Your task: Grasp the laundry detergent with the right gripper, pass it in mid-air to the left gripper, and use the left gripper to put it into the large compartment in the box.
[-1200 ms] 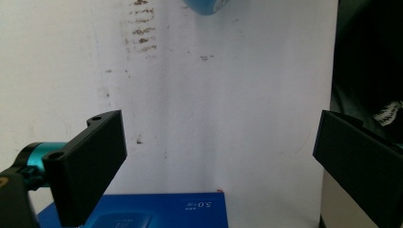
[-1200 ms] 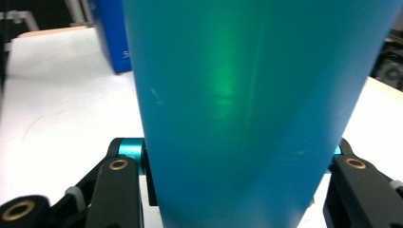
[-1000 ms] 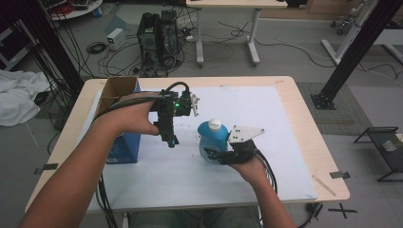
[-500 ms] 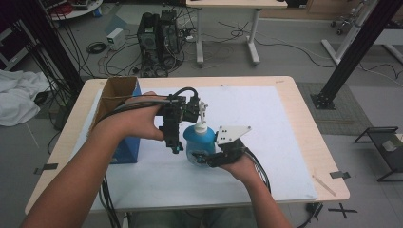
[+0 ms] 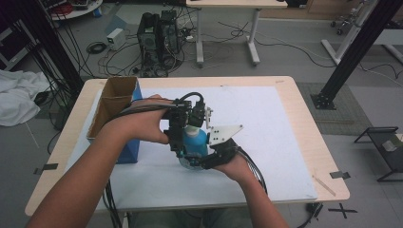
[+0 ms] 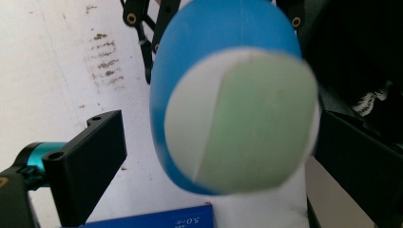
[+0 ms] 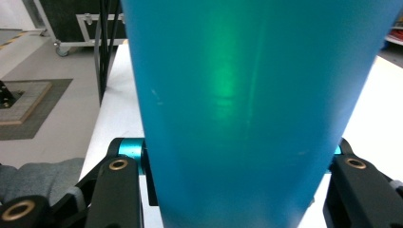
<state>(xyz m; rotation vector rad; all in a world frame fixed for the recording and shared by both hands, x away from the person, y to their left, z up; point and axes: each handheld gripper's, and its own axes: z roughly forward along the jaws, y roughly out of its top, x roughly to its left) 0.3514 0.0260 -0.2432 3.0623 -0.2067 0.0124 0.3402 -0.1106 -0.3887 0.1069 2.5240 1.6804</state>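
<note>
My right claw [image 5: 202, 159] was clamped on the blue bottle [image 5: 194, 142] at the table's [image 5: 285, 118] centre, my left claw [image 5: 183, 137], jaws apart, straddled its white cap [image 6: 242, 123] from nine o'clock; uncapping looked pending.

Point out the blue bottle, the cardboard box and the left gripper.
Blue bottle [image 5: 196, 142], high view, on its body.
Cardboard box [image 5: 102, 113], high view, on its inner wall.
Left gripper [image 5: 179, 146], high view, between its fingers' tips.

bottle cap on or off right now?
On. The white cap sits atop the blue bottle, with the left gripper around it and the right gripper clamping the body.
</note>
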